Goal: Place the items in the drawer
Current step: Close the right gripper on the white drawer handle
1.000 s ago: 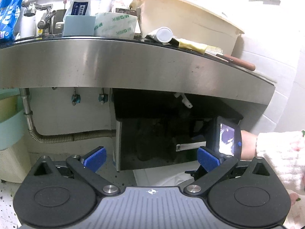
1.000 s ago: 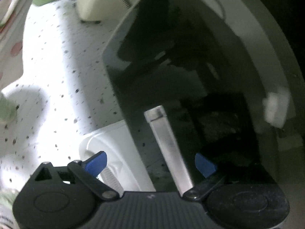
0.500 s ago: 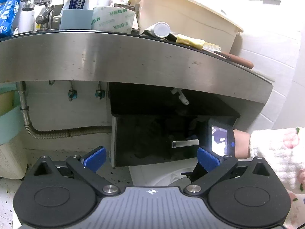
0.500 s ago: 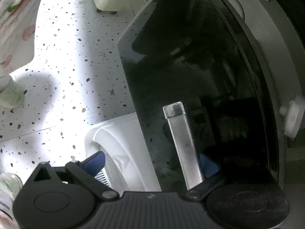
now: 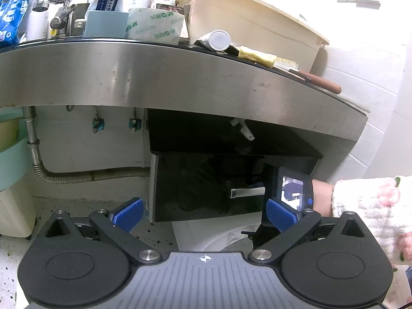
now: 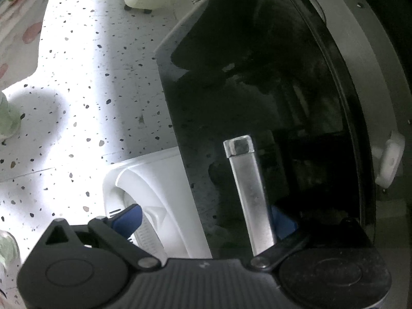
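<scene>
Drawer front, a glossy black panel (image 5: 206, 188) under the stainless-steel desk (image 5: 154, 77), is what we work on now. Nearest us, our left tongs (image 5: 203, 212) hang spread wide and hold nothing, back from the cabinet. Our right tongs (image 6: 206, 219) are also spread wide, with one blue pad tucked behind the brushed-metal bar handle (image 6: 247, 193) and the other out over the white plastic bin (image 6: 154, 193) on the speckled floor (image 6: 77, 90); nothing is gripped. We judge the step to be pulling the drawer open: hook the pad squarely behind the bar and draw straight out, without twisting. The handle's long axis runs level across the panel, seen from the left wrist. Farther off, a cream tub (image 5: 252, 23) and a brush (image 5: 306, 72) sit on the desk.
</scene>
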`<state>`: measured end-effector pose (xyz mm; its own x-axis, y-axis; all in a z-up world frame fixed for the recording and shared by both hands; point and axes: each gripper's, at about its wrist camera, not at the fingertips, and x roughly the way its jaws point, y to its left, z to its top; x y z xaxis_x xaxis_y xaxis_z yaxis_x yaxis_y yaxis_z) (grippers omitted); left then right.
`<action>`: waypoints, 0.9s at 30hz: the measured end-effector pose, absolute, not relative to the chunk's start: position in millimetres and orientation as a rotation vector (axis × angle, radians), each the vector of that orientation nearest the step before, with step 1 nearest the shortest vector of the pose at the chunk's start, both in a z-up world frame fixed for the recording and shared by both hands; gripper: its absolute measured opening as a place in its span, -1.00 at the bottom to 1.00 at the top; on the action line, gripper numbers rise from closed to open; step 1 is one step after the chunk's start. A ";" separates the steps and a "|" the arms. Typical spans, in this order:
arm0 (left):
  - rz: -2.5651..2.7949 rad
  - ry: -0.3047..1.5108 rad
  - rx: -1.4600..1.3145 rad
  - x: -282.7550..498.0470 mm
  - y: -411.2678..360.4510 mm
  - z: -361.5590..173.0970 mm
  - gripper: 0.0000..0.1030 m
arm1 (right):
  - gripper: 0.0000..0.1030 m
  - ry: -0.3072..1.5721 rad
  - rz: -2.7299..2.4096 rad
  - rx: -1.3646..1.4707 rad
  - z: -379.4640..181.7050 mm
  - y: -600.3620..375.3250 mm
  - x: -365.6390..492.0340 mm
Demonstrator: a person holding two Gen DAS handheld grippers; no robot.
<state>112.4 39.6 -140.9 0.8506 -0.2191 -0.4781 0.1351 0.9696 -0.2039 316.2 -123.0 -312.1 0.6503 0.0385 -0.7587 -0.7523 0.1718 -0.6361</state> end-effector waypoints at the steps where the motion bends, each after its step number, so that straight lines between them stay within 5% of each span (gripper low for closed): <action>1: -0.184 0.522 -0.165 112.0 39.9 -140.9 1.00 | 1.00 0.691 0.627 -1.280 -312.5 -122.6 317.0; 27: -0.203 0.524 -0.176 111.1 39.5 -137.0 1.00 | 1.00 0.706 0.678 -1.290 -314.0 -125.2 315.8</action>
